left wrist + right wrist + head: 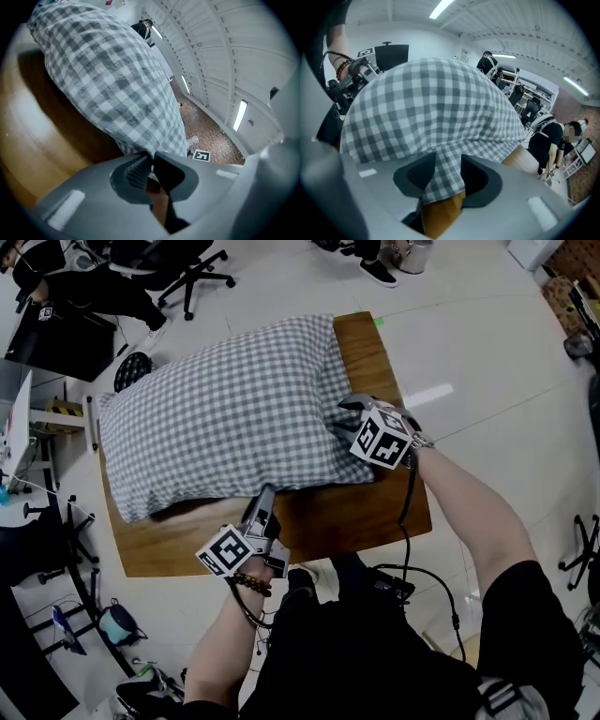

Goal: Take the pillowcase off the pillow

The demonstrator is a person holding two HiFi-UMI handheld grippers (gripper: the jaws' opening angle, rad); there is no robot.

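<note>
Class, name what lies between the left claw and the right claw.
The head view shows the pillowcase, its near edge running from the left claw to the right claw, resting on the wooden table.

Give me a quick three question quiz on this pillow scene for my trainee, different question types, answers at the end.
1. True or false: the pillowcase is plain white.
2. Multiple choice: it lies on A) a bed, B) a wooden table, C) a sofa.
3. Fill in: the left tongs are shut on the ____.
Key: 1 false; 2 B; 3 pillowcase.
</note>
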